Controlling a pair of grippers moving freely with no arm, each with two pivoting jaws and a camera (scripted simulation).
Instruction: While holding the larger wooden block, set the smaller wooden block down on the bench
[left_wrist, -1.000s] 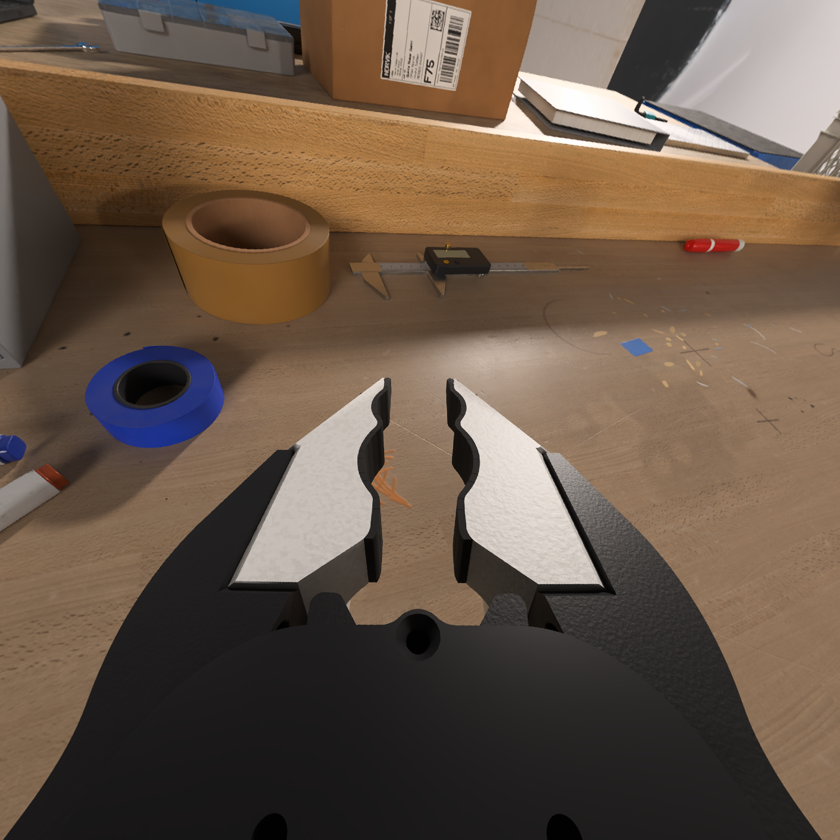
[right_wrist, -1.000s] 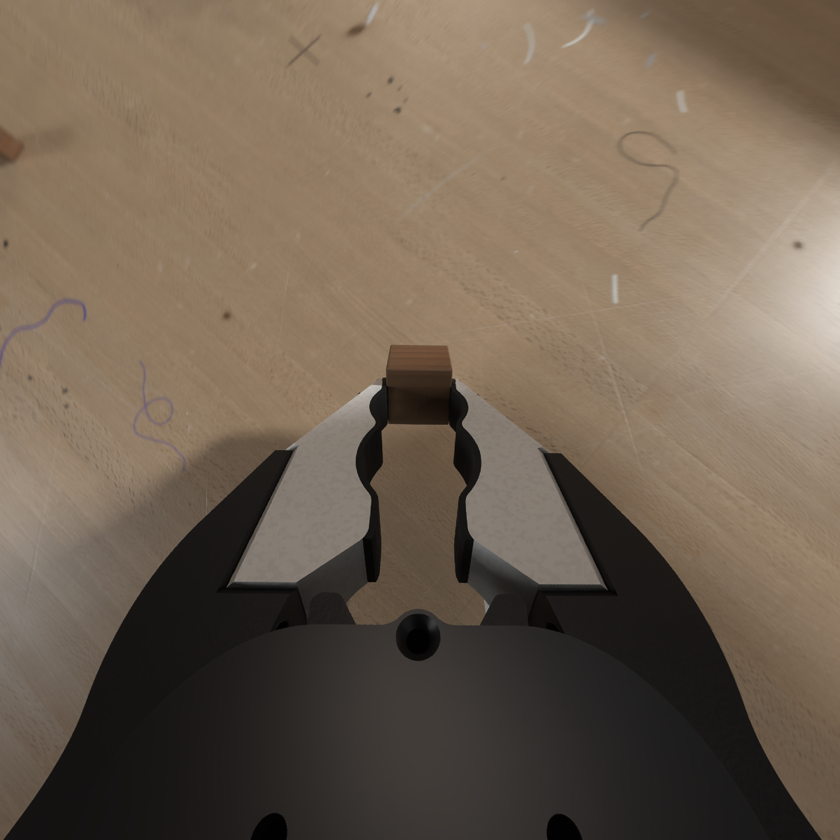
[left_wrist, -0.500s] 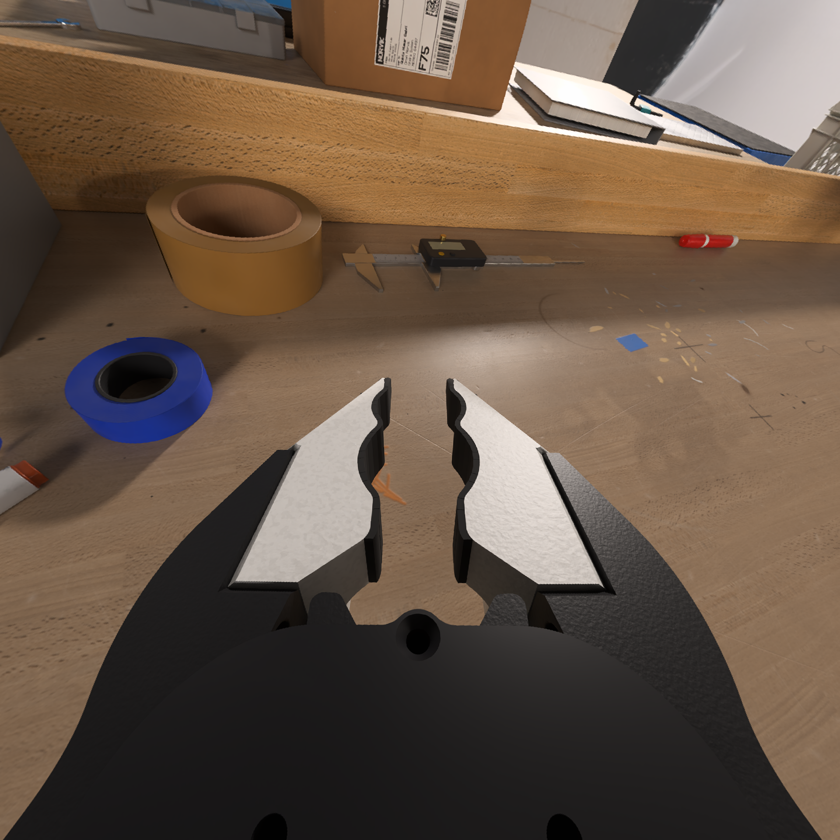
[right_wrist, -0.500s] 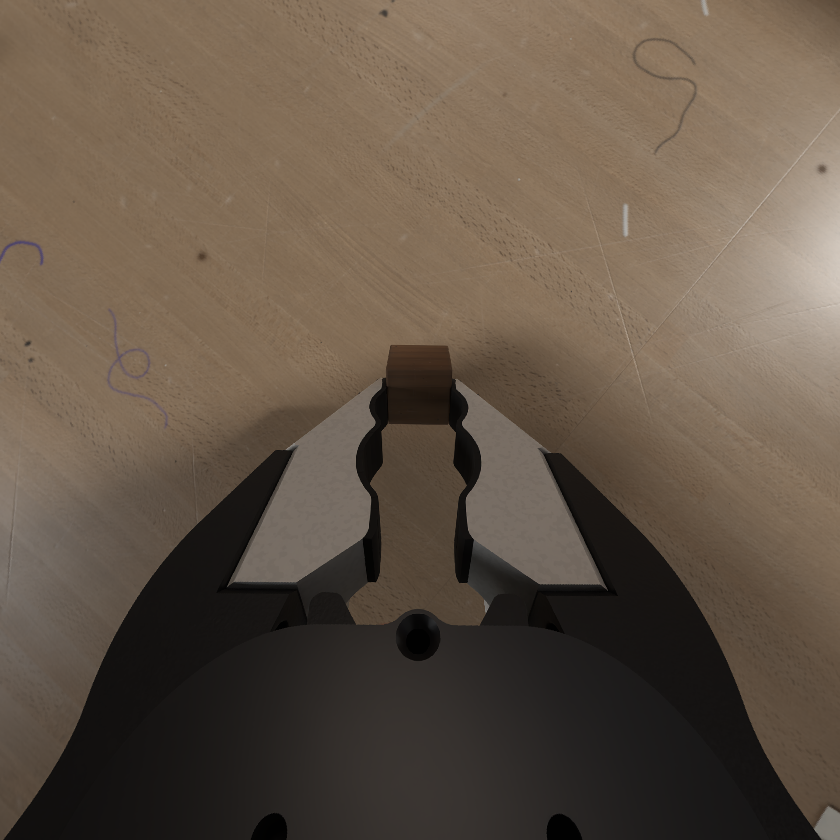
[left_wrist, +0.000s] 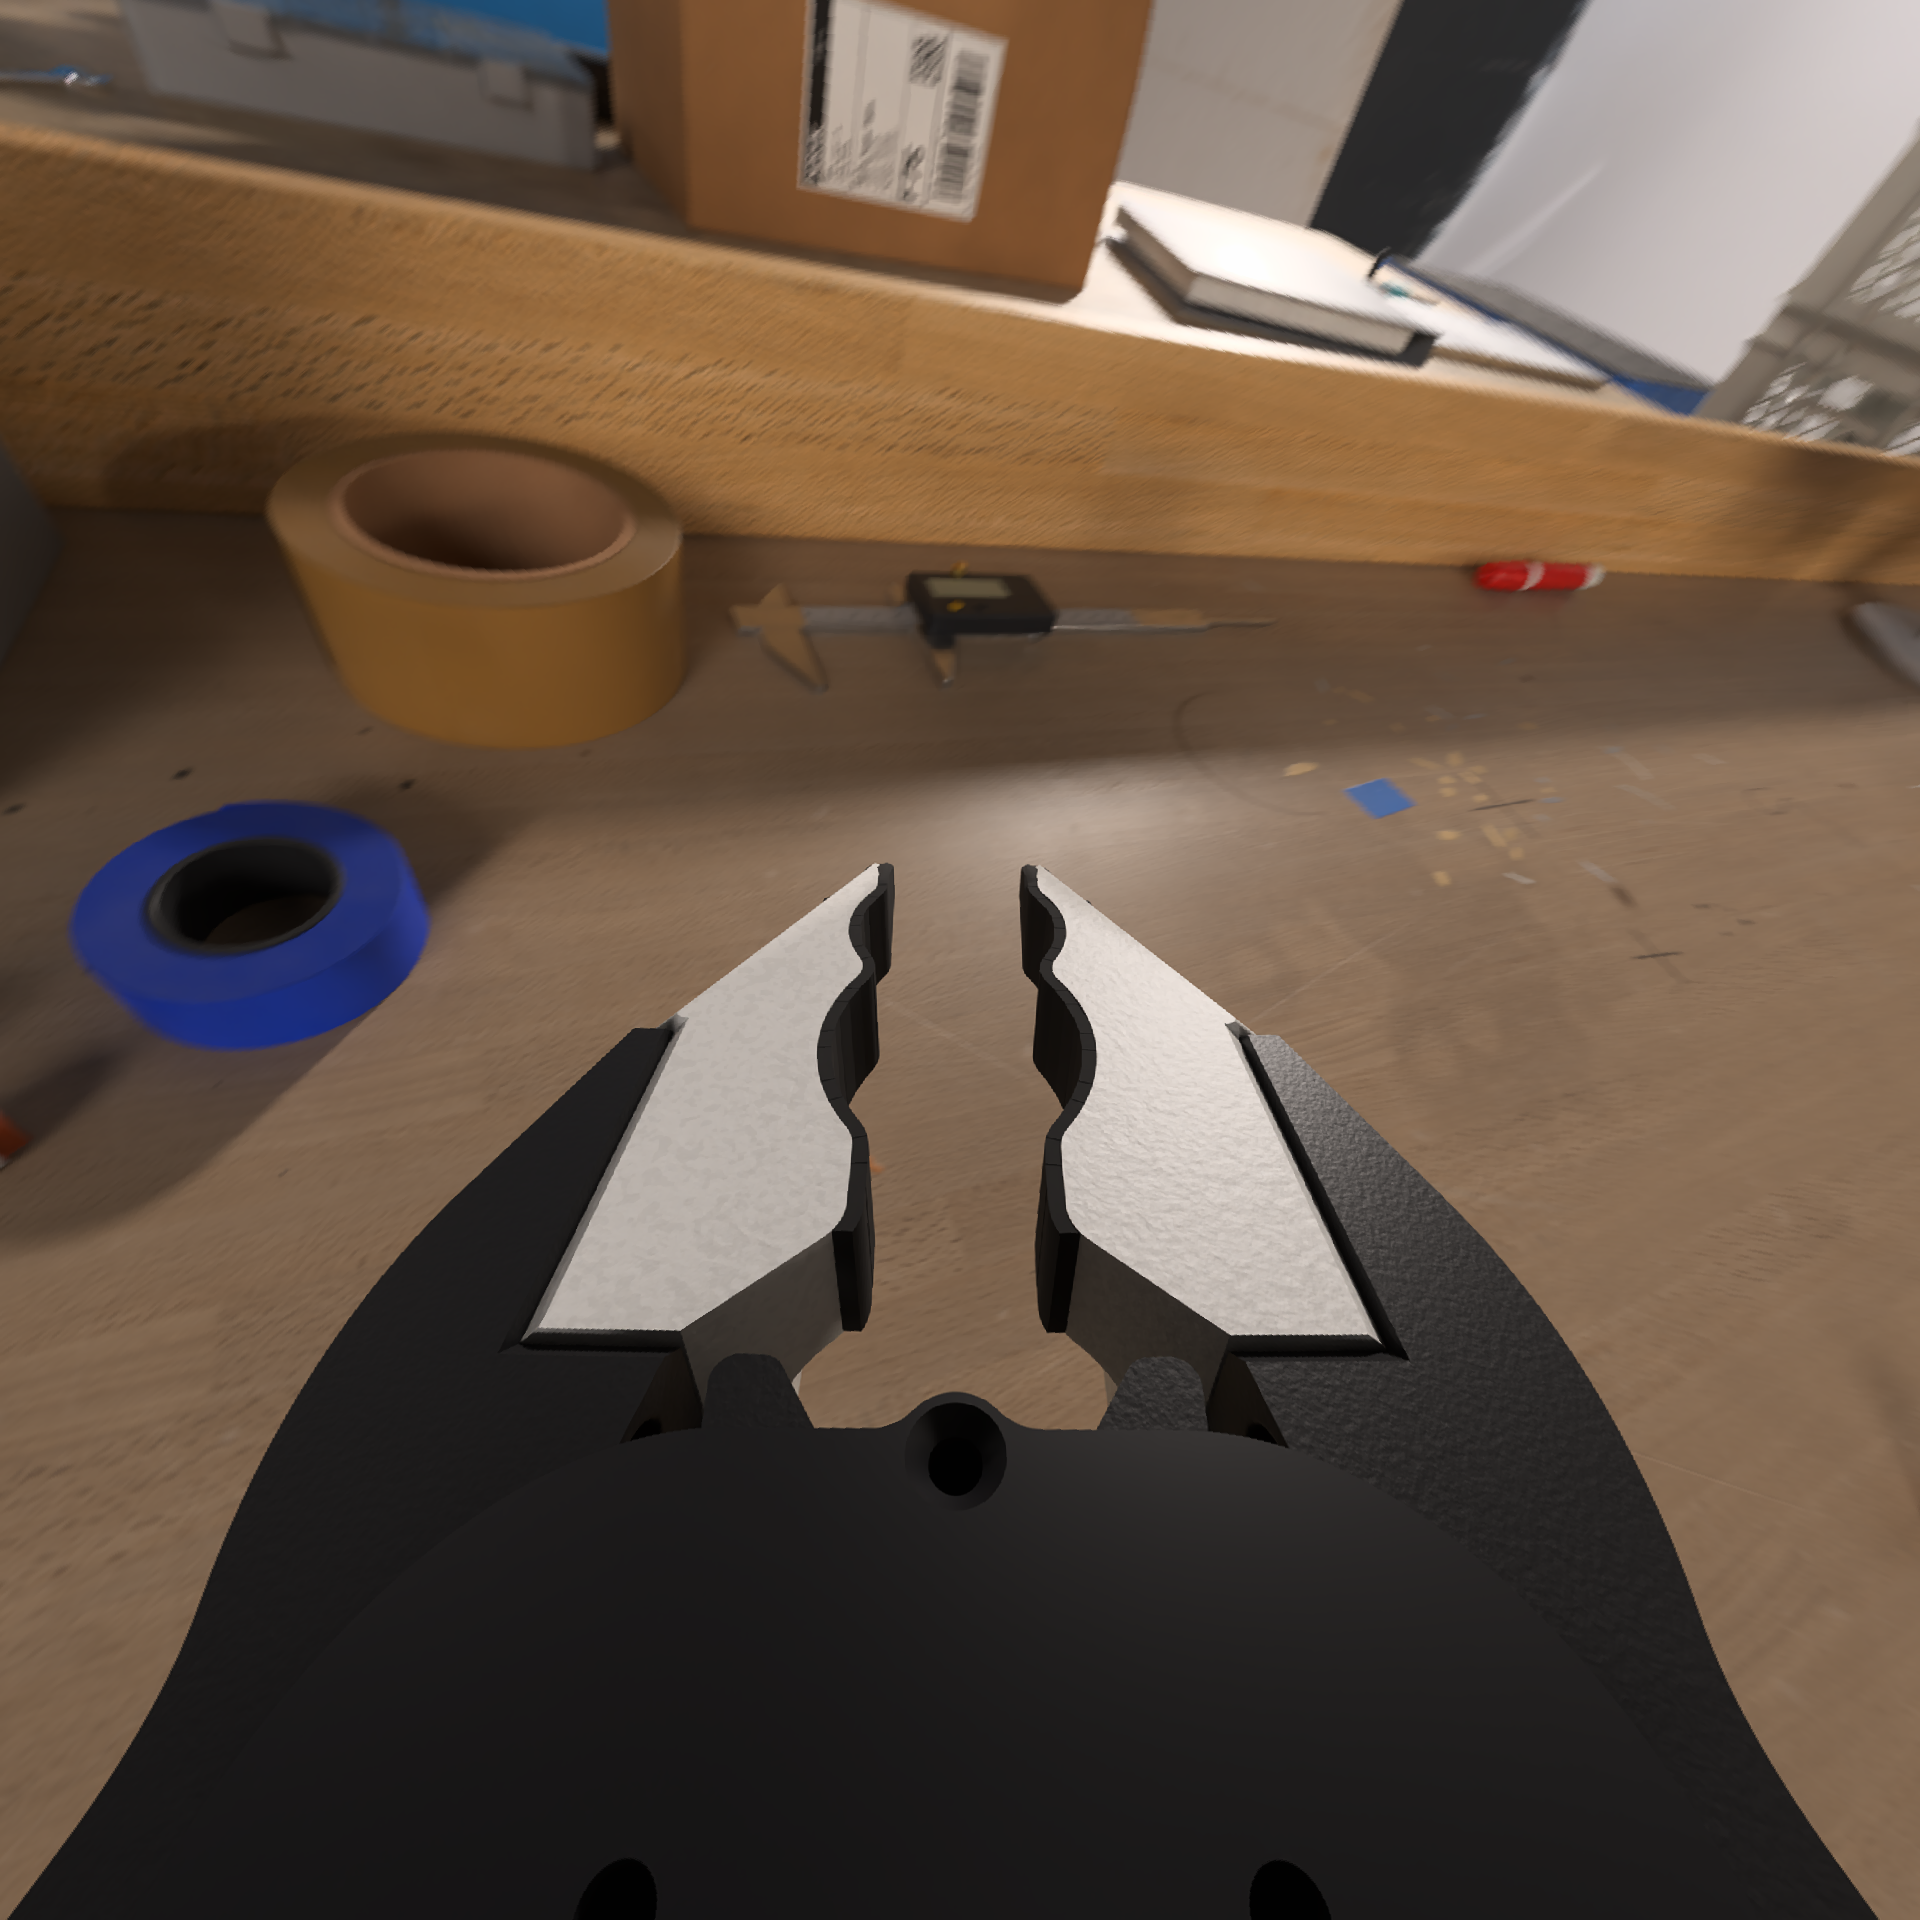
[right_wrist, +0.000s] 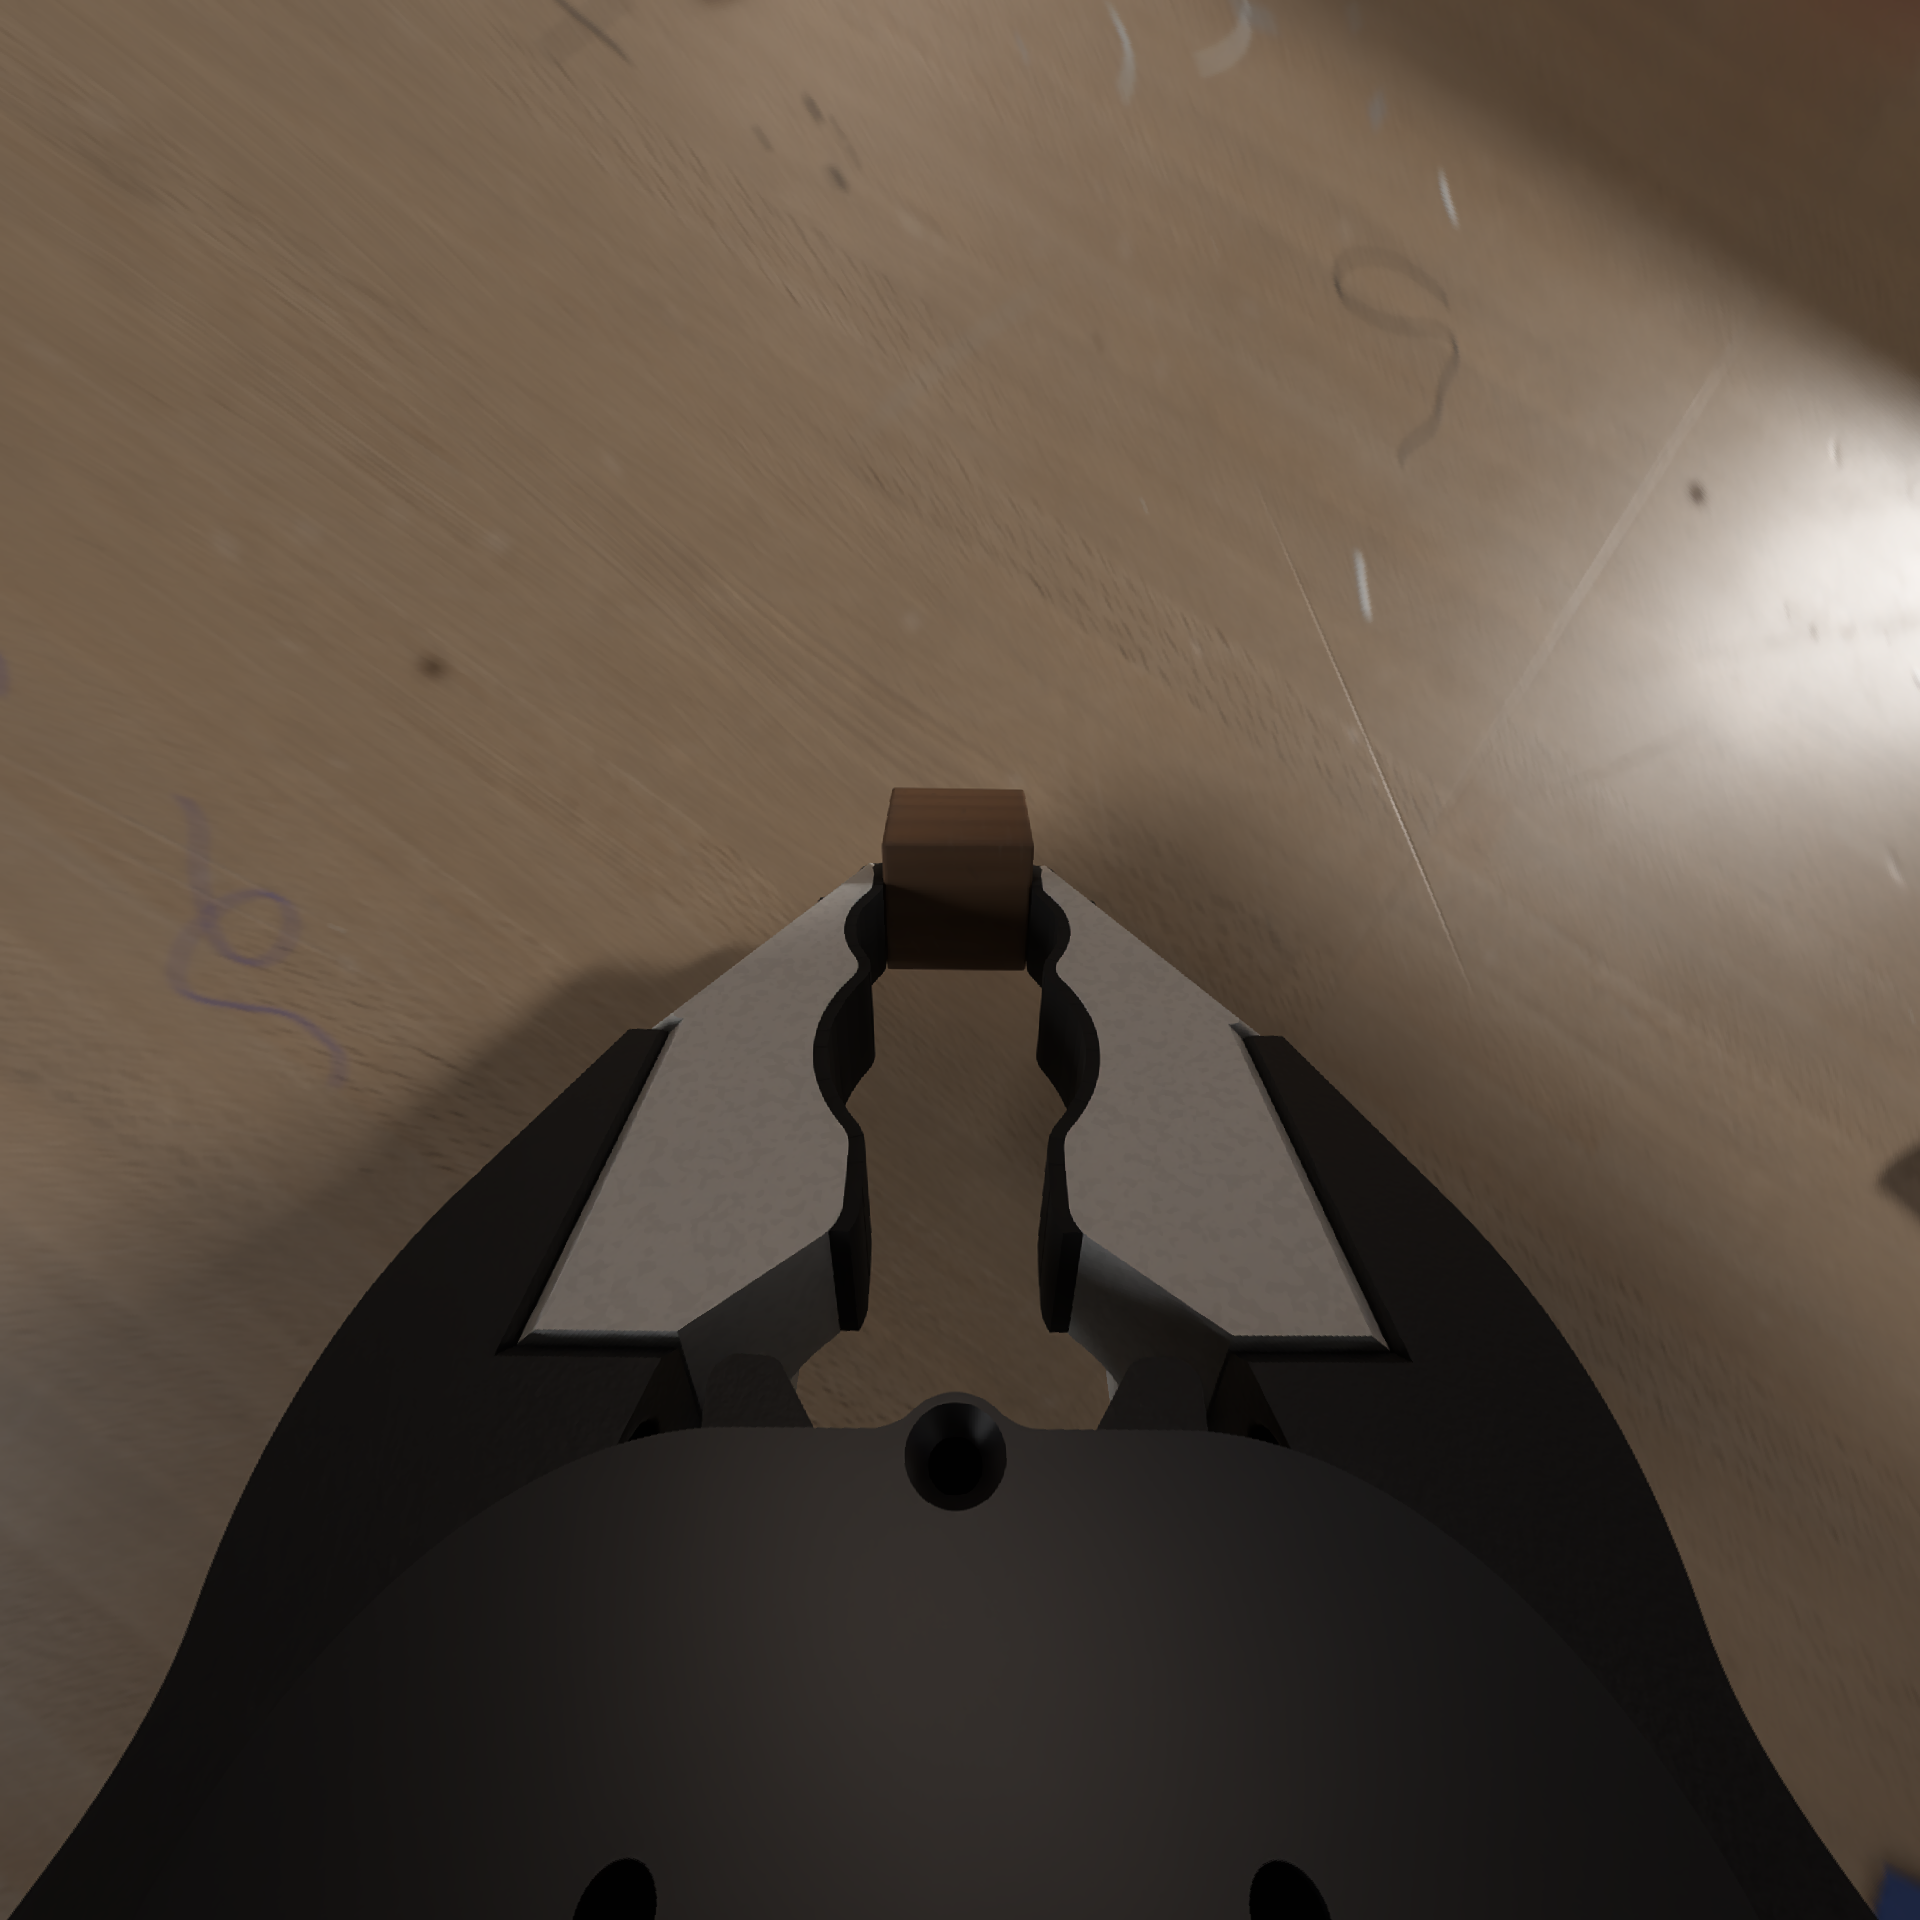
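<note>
My right gripper (right_wrist: 956, 883) is shut on a small dark brown wooden block (right_wrist: 954, 878), pinched between the fingertips just above the wooden bench (right_wrist: 623, 416). Its shadow falls on the bench right under it. Whether this is the larger or the smaller block cannot be told. My left gripper (left_wrist: 954, 883) is open with nothing between its fingers, a little above the bench (left_wrist: 1455, 1091). No other wooden block is in view.
At the back of the left wrist view are a brown tape roll (left_wrist: 478, 592), a blue tape roll (left_wrist: 249, 925), a digital caliper (left_wrist: 977, 613) and a red marker (left_wrist: 1538, 575). A raised wooden shelf (left_wrist: 935, 416) carries a cardboard box (left_wrist: 883, 125) and books (left_wrist: 1268, 281).
The left view has slid so the tape rolls sit further left. The right gripper has kept the block, dipped toward the bench, then shifted; both views are motion-blurred.
</note>
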